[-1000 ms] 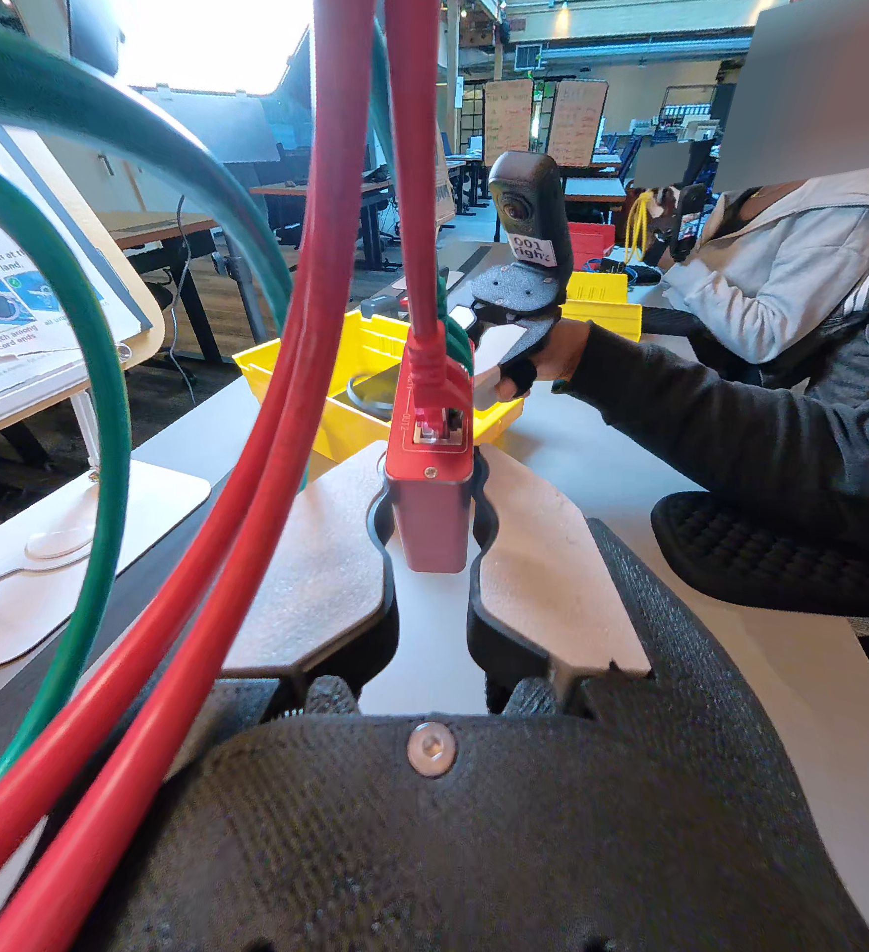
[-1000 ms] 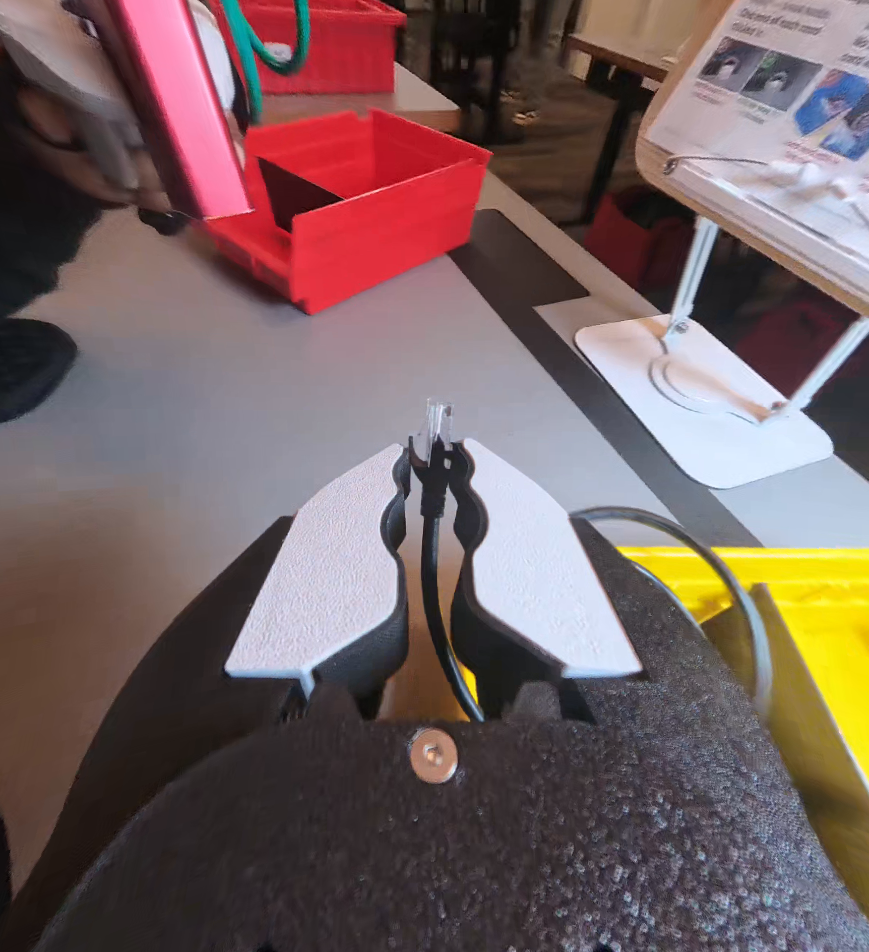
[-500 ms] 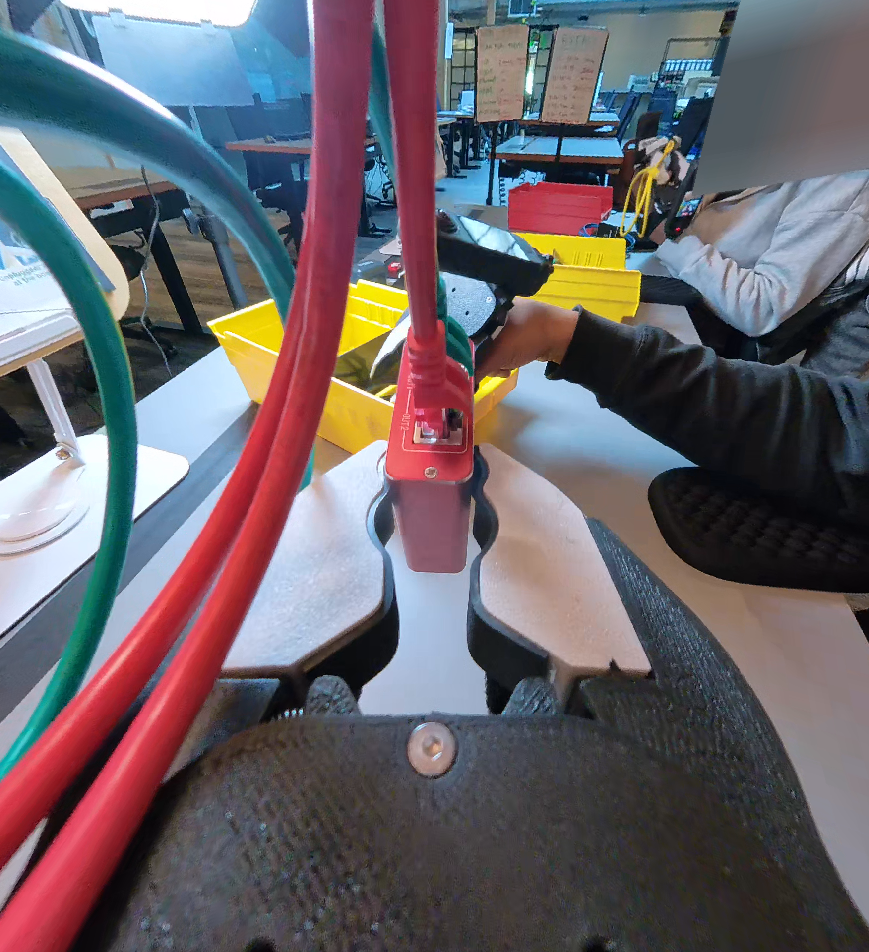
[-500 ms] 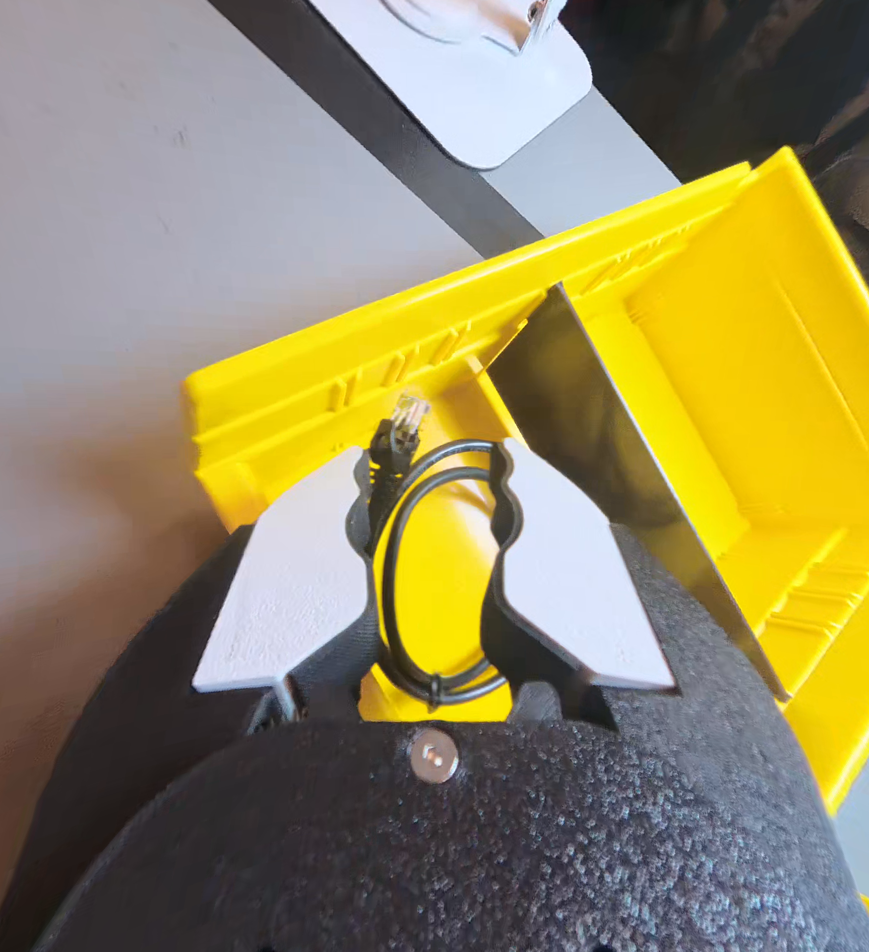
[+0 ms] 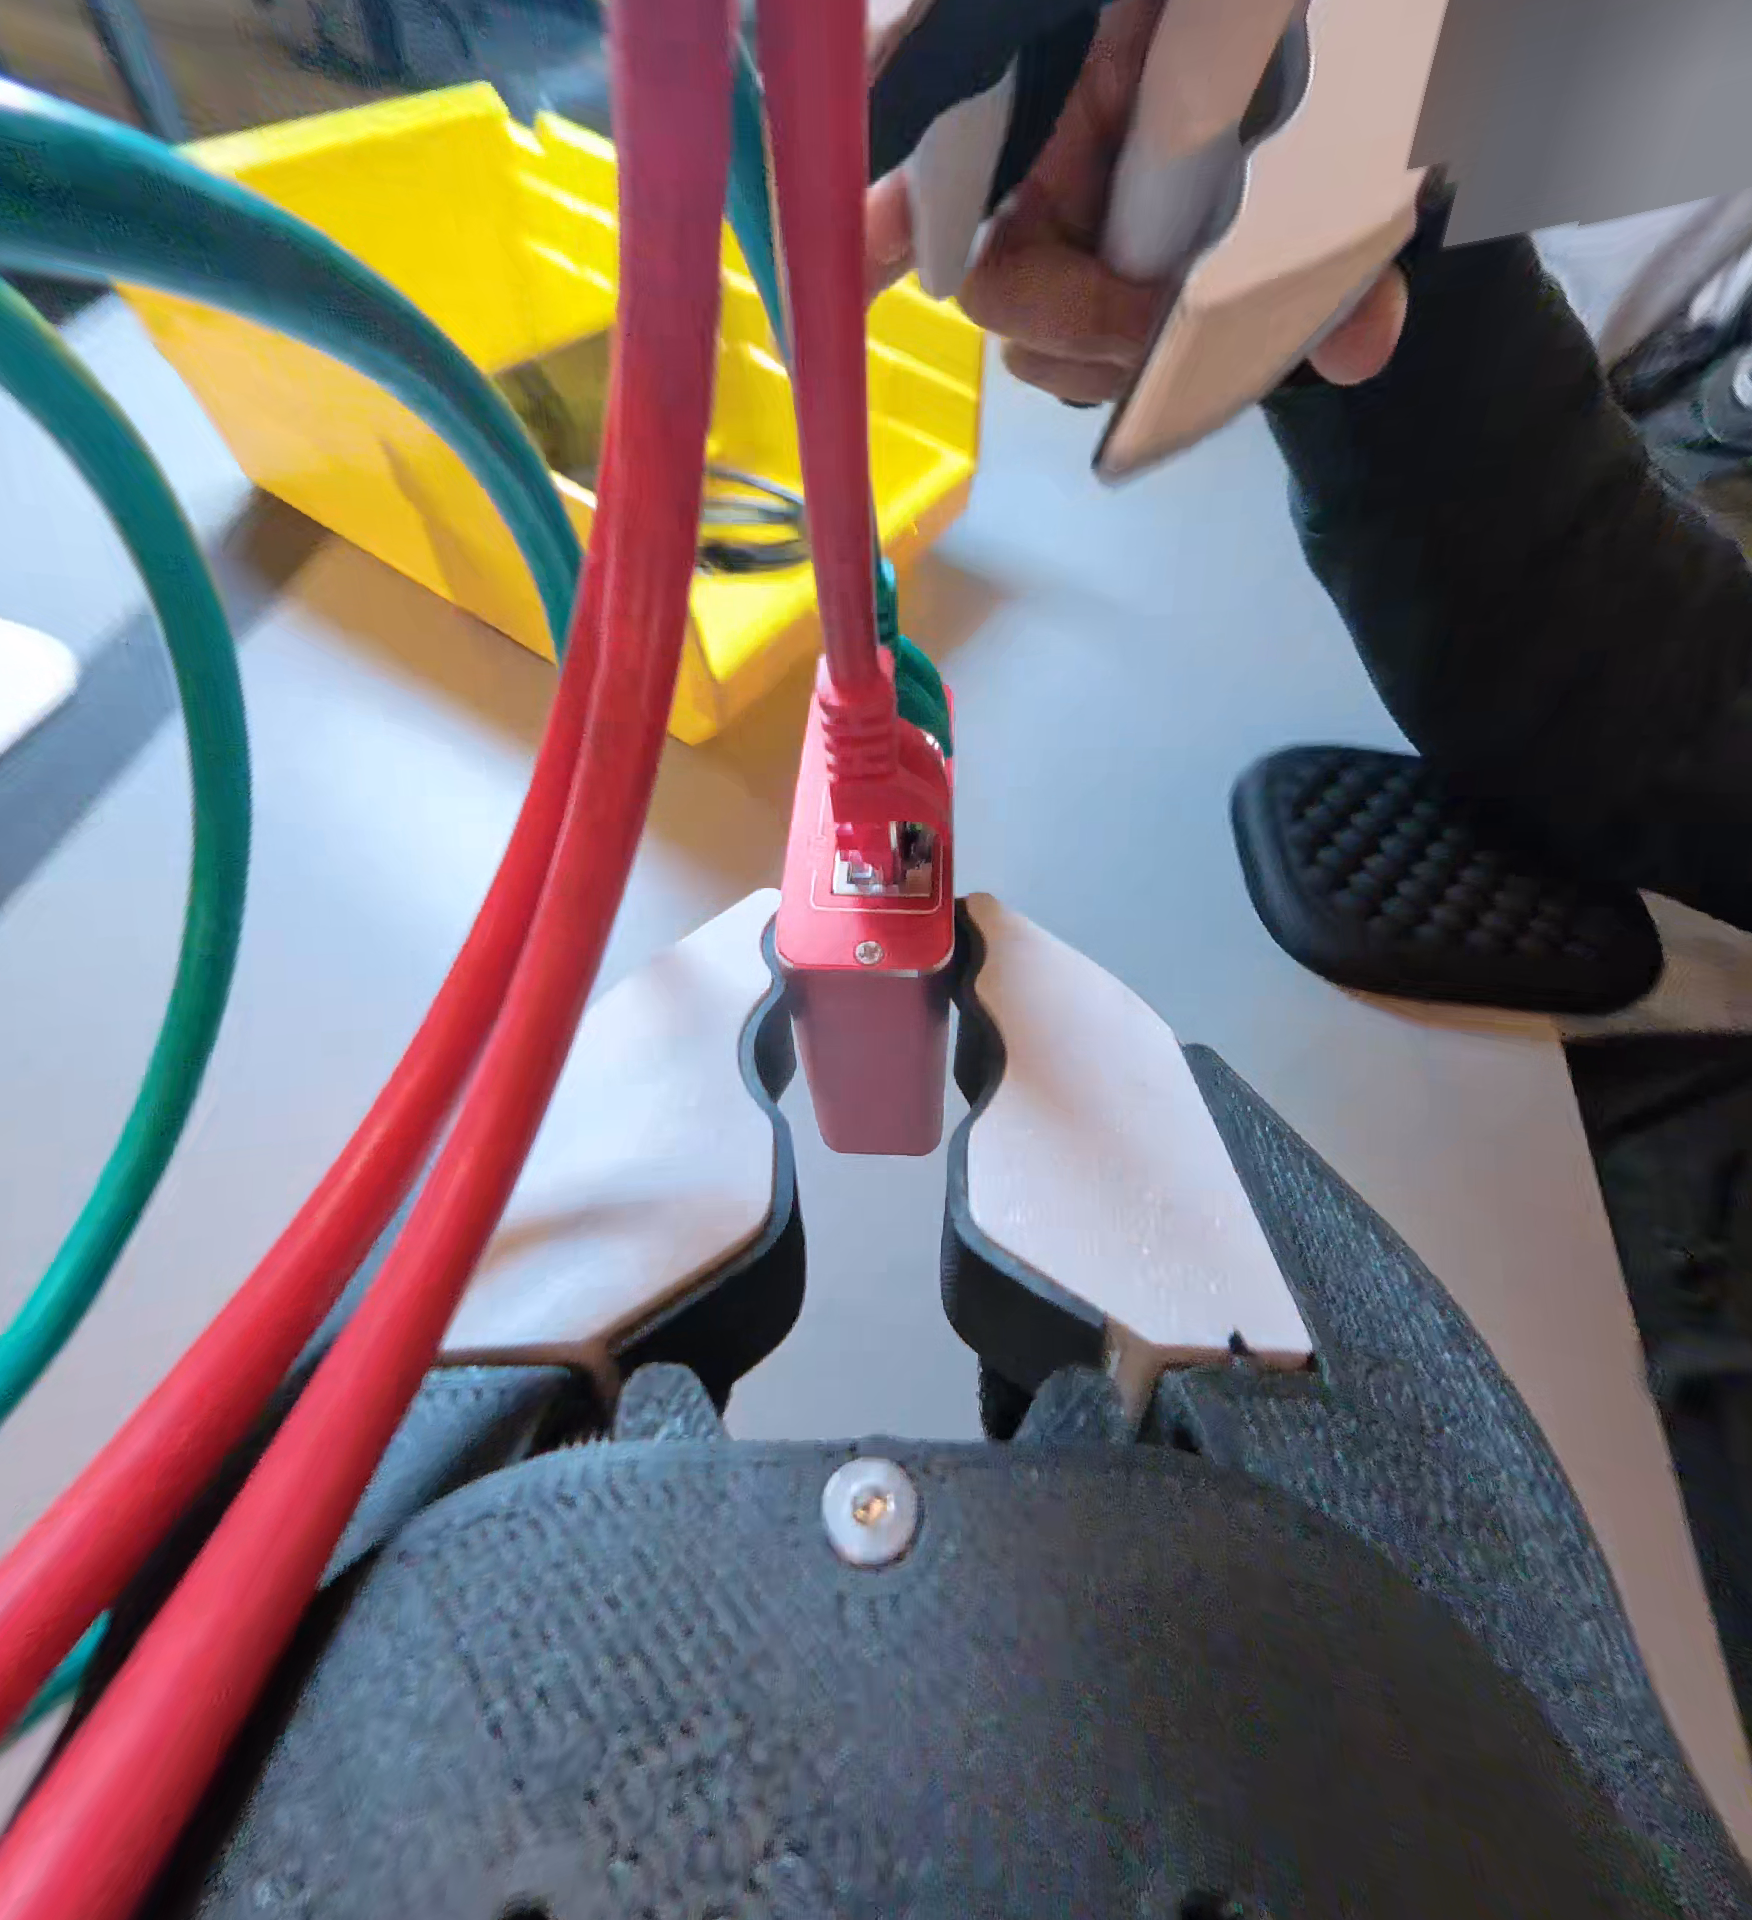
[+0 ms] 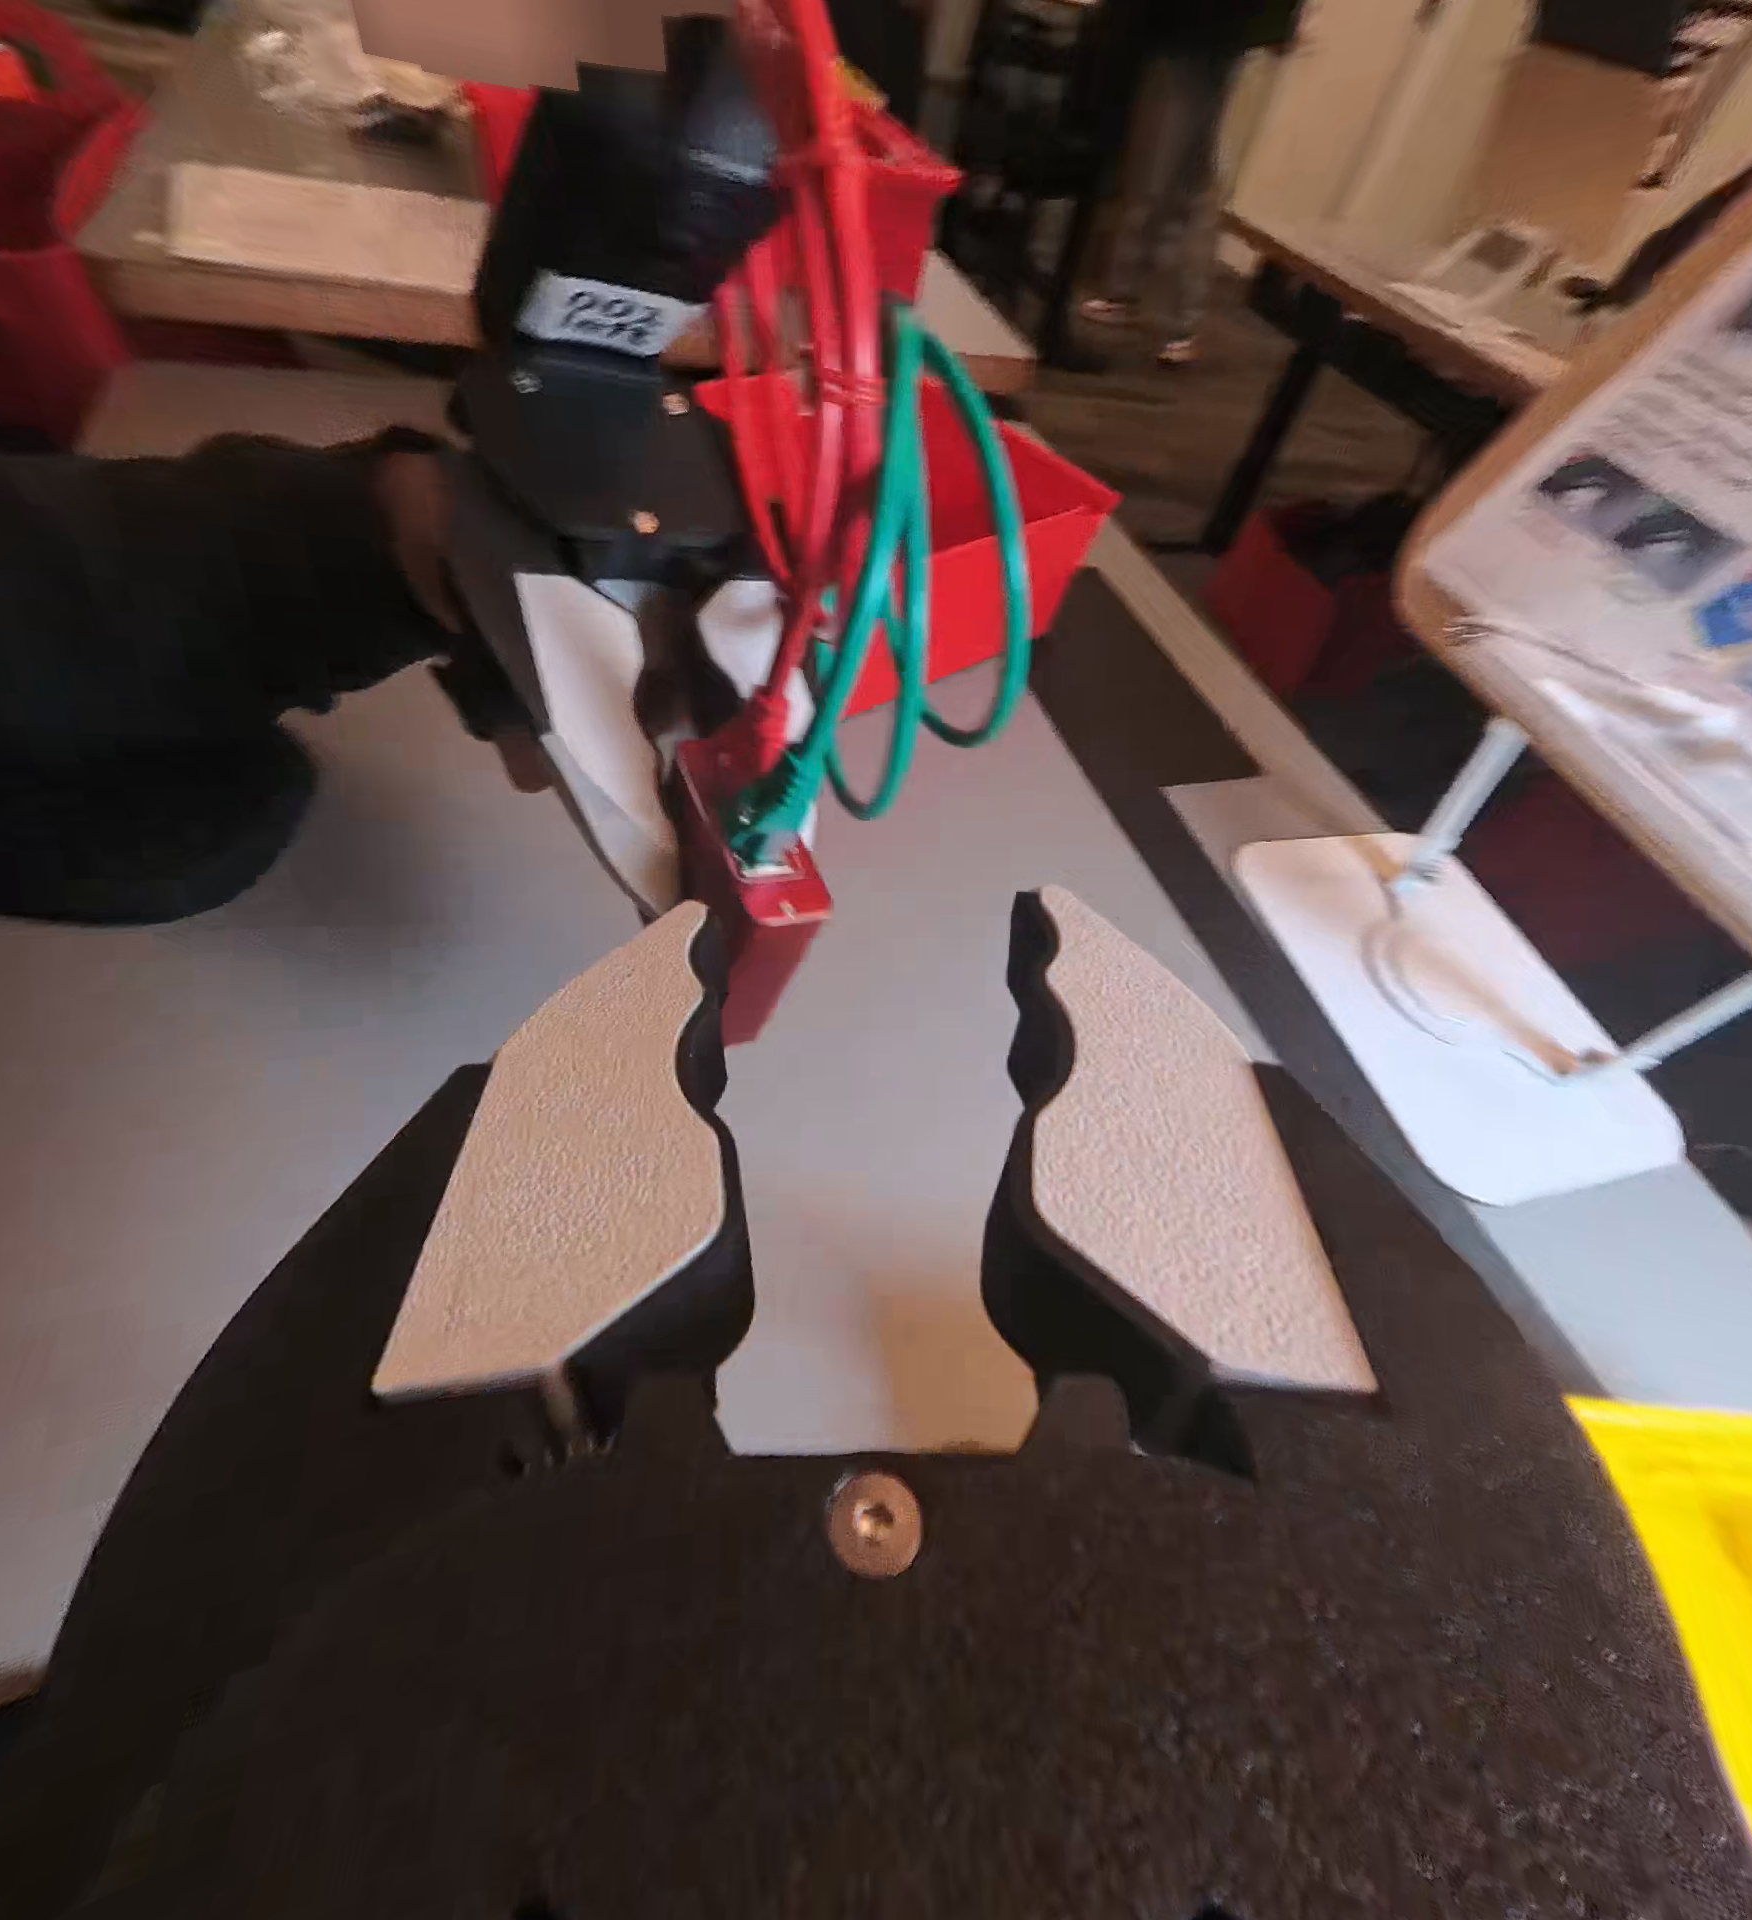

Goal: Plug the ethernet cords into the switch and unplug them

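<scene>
My left gripper (image 5: 870, 925) is shut on a small red switch (image 5: 867, 1049) and holds it upright above the grey table (image 5: 1111, 665). A red cord (image 5: 830, 416) is plugged into its near port, and a green cord (image 5: 124, 436) into a port behind. My right gripper (image 6: 867, 925) is open and empty, just short of the switch (image 6: 763, 945), with its left finger beside the switch's body. The cords loop above the switch, the red cord (image 6: 820, 312) over the green cord (image 6: 913, 582). A black cord (image 5: 747, 520) lies in the yellow bin (image 5: 415, 291).
A red bin (image 6: 997, 561) stands behind the switch. A white stand base (image 6: 1454, 1029) with a slanted instruction board (image 6: 1630, 540) is at the right. The yellow bin's corner (image 6: 1745, 1621) is at my lower right. A person's sleeved arm (image 5: 1526, 582) rests on a black pad (image 5: 1433, 883). The tips of one gripper are about 9 cm away from the tips of the other.
My right gripper put the black cord into the yellow bin, let it go, opened, and swung back toward the switch. My left gripper tilted down, still holding the switch.
</scene>
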{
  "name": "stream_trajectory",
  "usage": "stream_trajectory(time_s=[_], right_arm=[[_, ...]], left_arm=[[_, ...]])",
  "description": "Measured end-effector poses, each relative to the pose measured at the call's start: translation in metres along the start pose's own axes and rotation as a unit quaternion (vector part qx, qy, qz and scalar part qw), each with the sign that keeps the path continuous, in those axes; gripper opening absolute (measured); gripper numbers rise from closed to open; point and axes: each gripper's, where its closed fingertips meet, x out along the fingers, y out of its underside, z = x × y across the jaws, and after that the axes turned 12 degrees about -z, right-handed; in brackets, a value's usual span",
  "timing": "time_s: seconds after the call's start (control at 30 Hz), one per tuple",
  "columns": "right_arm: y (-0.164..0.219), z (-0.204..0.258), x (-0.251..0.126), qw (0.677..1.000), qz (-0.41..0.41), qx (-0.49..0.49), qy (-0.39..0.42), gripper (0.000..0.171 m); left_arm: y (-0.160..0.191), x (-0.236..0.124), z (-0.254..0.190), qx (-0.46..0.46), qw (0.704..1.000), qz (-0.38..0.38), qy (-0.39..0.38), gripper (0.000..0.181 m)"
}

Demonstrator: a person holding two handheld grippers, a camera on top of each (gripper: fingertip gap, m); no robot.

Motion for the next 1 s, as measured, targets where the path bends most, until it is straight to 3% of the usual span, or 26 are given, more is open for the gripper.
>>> stream_trajectory(time_s=[0.2, 0.23, 0.3, 0.43, 0.5, 0.63, 0.8, 0.9, 1.0], right_arm=[[0.066, 0.054, 0.045, 0.983, 0.105, 0.054, -0.143, 0.047], [0.068, 0.061, 0.047, 0.979, 0.102, 0.057, -0.167, 0.030], [0.063, 0.065, 0.050, 0.978, 0.079, 0.060, -0.181, 0.029], [0.027, 0.061, 0.046, 0.975, -0.038, 0.101, -0.194, 0.027], [0.007, 0.052, 0.040, 0.970, -0.103, 0.121, -0.184, 0.027], [-0.026, 0.038, 0.029, 0.959, -0.197, 0.133, -0.157, 0.027], [-0.059, 0.028, 0.016, 0.931, -0.304, 0.158, -0.127, 0.027], [-0.064, 0.027, 0.015, 0.913, -0.344, 0.177, -0.129, 0.027], [-0.060, 0.027, 0.020, 0.907, -0.354, 0.187, -0.129, 0.027]], left_arm=[[0.029, 0.007, -0.025, -0.030, 0.993, 0.085, 0.070, 0.030], [0.033, 0.006, -0.021, -0.023, 0.993, 0.096, 0.061, 0.030], [0.032, 0.001, -0.024, -0.027, 0.992, 0.094, 0.078, 0.029], [0.000, -0.010, -0.028, -0.017, 0.995, 0.004, 0.101, 0.029], [-0.019, -0.015, -0.031, -0.008, 0.993, -0.049, 0.109, 0.044], [-0.034, -0.009, -0.036, 0.007, 0.988, -0.107, 0.110, 0.050], [-0.059, 0.009, -0.037, -0.007, 0.968, -0.235, 0.090, 0.047], [-0.080, 0.003, -0.038, -0.020, 0.943, -0.322, 0.080, 0.030], [-0.075, 0.000, -0.032, -0.003, 0.958, -0.280, 0.065, 0.027]])
